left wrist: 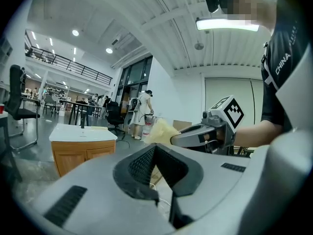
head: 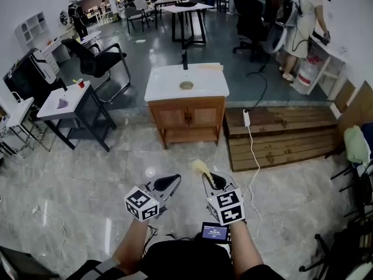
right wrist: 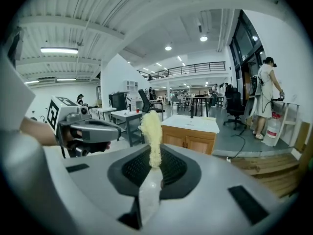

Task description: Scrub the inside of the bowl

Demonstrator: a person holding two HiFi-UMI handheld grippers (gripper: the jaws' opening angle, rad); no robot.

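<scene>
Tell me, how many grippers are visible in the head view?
2. The left gripper is low, left of centre, shut and empty. The right gripper is beside it on the right, shut on a yellow scrubber. None seems hidden.

Wooden cabinet [head: 187, 116], white top [head: 166, 87], perhaps a bowl [head: 186, 86]

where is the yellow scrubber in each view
Head view: lower centre, yellow scrubber poking out of the right tongs.
Left gripper view: scrubber in the middle, at those tongs' tip.
Right gripper view: scrubber dead centre, clamped upright in the tongs.
Shared landmark: wooden cabinet with white top, behind it.
</scene>
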